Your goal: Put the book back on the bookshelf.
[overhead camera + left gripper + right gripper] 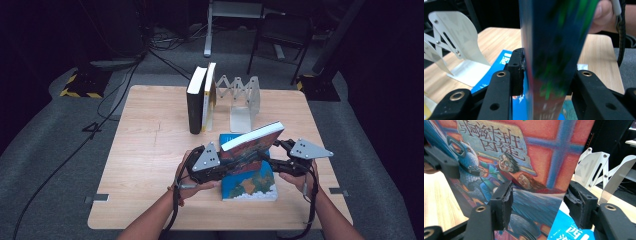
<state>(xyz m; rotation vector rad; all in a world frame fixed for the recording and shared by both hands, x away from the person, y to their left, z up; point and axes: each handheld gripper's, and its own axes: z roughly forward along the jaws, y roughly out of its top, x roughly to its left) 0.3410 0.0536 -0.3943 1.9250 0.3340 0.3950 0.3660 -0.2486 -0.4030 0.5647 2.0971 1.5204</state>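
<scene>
Here, the left hand-held gripper clamps the picture book; the right hand-held gripper's jaws stand apart around it.

Four books: two upright books stand side by side at the far side of the table, one blue book lies flat near the front, and one red book is raised above it. One white rack stands beside the upright pair. Two claws: the left claw and the right claw. One table.
</scene>
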